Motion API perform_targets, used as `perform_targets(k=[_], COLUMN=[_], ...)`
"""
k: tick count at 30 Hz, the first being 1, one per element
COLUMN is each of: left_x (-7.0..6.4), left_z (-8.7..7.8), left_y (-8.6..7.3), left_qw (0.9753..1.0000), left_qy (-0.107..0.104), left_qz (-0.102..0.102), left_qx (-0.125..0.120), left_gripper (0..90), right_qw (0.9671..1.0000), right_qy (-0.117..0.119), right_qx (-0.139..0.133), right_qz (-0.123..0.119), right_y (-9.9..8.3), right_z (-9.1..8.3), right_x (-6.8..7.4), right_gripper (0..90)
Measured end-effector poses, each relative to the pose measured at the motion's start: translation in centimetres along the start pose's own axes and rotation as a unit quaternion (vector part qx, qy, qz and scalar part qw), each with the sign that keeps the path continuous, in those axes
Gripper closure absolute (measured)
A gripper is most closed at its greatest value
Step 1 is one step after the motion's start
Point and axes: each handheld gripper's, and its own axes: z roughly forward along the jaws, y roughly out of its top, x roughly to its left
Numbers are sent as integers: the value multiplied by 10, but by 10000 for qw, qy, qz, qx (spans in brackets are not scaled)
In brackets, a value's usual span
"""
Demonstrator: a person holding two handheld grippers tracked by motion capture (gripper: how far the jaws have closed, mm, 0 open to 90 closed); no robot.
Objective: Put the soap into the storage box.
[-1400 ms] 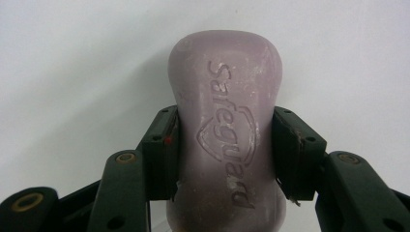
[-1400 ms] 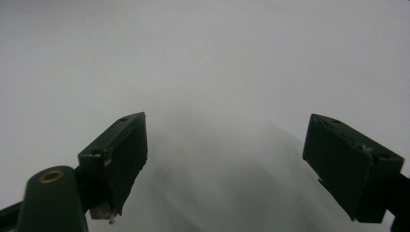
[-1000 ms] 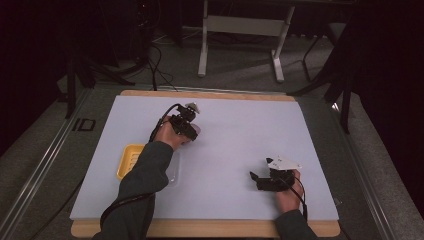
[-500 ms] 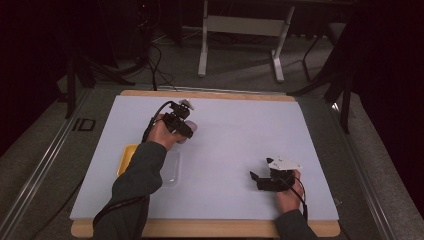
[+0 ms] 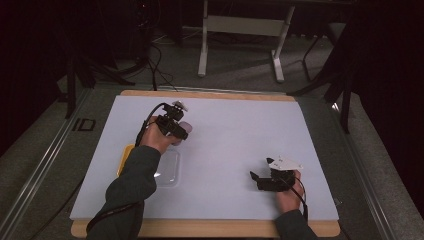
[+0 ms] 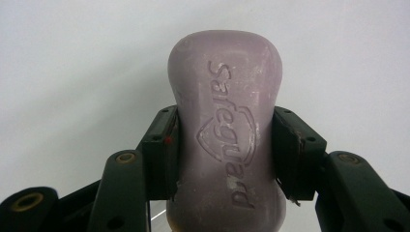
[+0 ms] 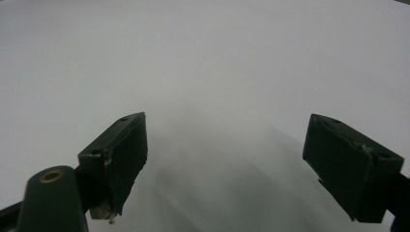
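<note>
A pale purple bar of soap, stamped "Safeguard", sits upright between the two black jaws of my left gripper, which is shut on its sides. In the high view the left gripper holds the soap above the white table top, left of centre. Near the front right, my right gripper rests low over the table, pointing left. Its jaws stand wide apart with nothing between them, over bare white surface.
A clear plastic box lies on the table by the left forearm. A yellow item beside it is partly hidden by the sleeve. A wooden rim borders the table. Cables and a white metal stand are on the floor behind.
My left gripper has shifted a little to the left with the soap still in it, uncovering more of the clear box. The right gripper has stayed where it was.
</note>
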Motion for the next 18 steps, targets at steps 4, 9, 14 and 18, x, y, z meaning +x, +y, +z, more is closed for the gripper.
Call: perform_targets(k=[4, 9, 14, 18], left_x=[4, 7, 9, 11], left_z=[-4, -6, -7, -9], left_y=[-5, -11, -16, -21], left_qw=[10000, 9999, 9999, 9999], left_qy=[16, 26, -13, 2], left_qz=[-56, -85, -105, -131], left_qx=[-20, -66, -91, -101], left_gripper=[492, 492, 492, 492], right_qw=[10000, 10000, 10000, 10000], right_qy=[-1, -5, -7, -4], right_qx=[-2, -1, -2, -2], right_qz=[-8, -7, -2, -2], right_y=[0, 0, 0, 0], right_z=[0, 0, 0, 0], right_x=[0, 0, 0, 0], right_gripper=[156, 156, 156, 156])
